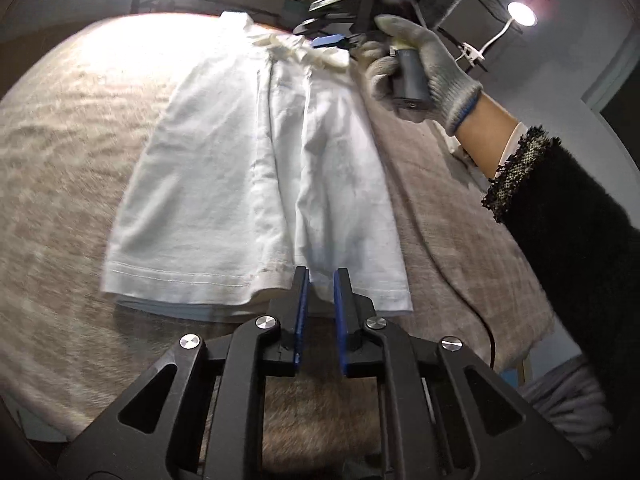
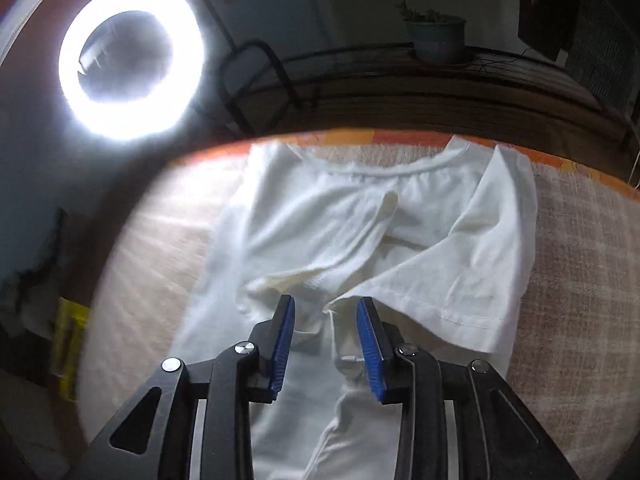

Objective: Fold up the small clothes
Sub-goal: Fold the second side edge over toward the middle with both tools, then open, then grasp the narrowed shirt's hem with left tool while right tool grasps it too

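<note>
**A:** Start at my left. What do you have on the left wrist view?

**B:** I see the beige cloth [image 1: 60, 152] covering the table, brightly lit at its far end. Lying on it is the white T-shirt [image 1: 248, 184], both sides folded in toward the middle so it makes a long narrow shape, hem nearest me. My left gripper [image 1: 321, 280] sits right at that hem, toward its right part. Its blue pads [image 1: 301, 304] stand slightly apart with a narrow gap between them; the hem shows in that gap, but I can't tell whether the pads touch it.

**A:** And further right in that view?

**B:** The right hand [image 1: 420, 68], in a grey knit glove, holds the right gripper [image 1: 332, 42] over the far, collar end of the shirt. A black sleeve [image 1: 580, 240] runs off the right edge.

**A:** Now the right wrist view.

**B:** At far left a ring light [image 2: 130, 60] glares. Then the T-shirt [image 2: 460, 240] fills the middle, collar [image 2: 400, 168] at the far table edge, the two sleeves folded inward and bunched where they meet. The right gripper [image 2: 326, 304] is just above that bunched spot, fingers spread wide with nothing between them. Behind, toward the right, a potted plant [image 2: 436, 36] stands on a dark ledge.
</note>
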### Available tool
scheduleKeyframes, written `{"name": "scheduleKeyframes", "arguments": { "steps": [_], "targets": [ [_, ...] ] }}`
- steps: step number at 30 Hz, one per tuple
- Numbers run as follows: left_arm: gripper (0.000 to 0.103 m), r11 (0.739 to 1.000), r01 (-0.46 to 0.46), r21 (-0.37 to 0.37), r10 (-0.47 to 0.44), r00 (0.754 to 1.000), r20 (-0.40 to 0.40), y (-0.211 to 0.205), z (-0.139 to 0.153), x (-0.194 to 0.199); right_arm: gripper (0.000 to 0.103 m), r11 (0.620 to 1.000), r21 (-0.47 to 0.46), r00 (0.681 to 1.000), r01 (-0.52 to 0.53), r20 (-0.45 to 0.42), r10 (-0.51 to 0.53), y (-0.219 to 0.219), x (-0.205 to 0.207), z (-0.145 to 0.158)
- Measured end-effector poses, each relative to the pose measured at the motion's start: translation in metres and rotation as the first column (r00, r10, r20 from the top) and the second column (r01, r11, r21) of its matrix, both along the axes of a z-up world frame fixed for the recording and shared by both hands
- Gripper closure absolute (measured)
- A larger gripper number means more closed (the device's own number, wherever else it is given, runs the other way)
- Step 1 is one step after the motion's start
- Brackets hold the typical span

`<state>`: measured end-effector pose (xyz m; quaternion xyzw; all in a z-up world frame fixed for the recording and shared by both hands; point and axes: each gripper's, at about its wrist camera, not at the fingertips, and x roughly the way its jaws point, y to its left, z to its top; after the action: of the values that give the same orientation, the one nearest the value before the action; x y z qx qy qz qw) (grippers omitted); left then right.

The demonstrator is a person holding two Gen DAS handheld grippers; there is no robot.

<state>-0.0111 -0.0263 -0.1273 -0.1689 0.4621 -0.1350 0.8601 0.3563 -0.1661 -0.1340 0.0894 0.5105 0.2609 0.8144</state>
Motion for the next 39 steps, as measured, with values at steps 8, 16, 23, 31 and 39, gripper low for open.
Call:
{"name": "scheduleKeyframes", "arguments": {
  "steps": [8, 16, 23, 31, 39],
  "targets": [
    [0.093, 0.996, 0.015, 0.085, -0.020, 0.998, 0.059, 0.040, 0.037, 0.003, 0.064, 0.969, 0.025, 0.968, 0.247, 0.028, -0.248, -0.089, 0.022, 0.015],
    [0.093, 0.994, -0.089, 0.065, 0.084, 0.993, 0.080, 0.079, 0.039, 0.022, 0.082, 0.979, -0.088, 0.982, 0.185, -0.023, -0.187, -0.062, 0.035, -0.024],
    [0.093, 0.995, -0.095, 0.043, 0.092, 0.994, 0.062, 0.088, 0.036, 0.029, 0.103, 0.984, -0.104, 0.989, 0.142, 0.054, -0.137, -0.043, 0.045, 0.013],
    [0.093, 0.992, -0.122, 0.036, 0.121, 0.992, 0.044, 0.095, 0.031, 0.035, 0.103, 0.986, -0.156, 0.998, 0.058, 0.046, -0.051, 0.026, 0.084, 0.002],
    [0.093, 0.985, -0.157, 0.069, 0.154, 0.987, 0.035, 0.106, 0.026, 0.036, 0.057, 0.998, -0.064, 1.000, 0.020, 0.023, -0.018, 0.034, 0.080, -0.009]
  ]
}}
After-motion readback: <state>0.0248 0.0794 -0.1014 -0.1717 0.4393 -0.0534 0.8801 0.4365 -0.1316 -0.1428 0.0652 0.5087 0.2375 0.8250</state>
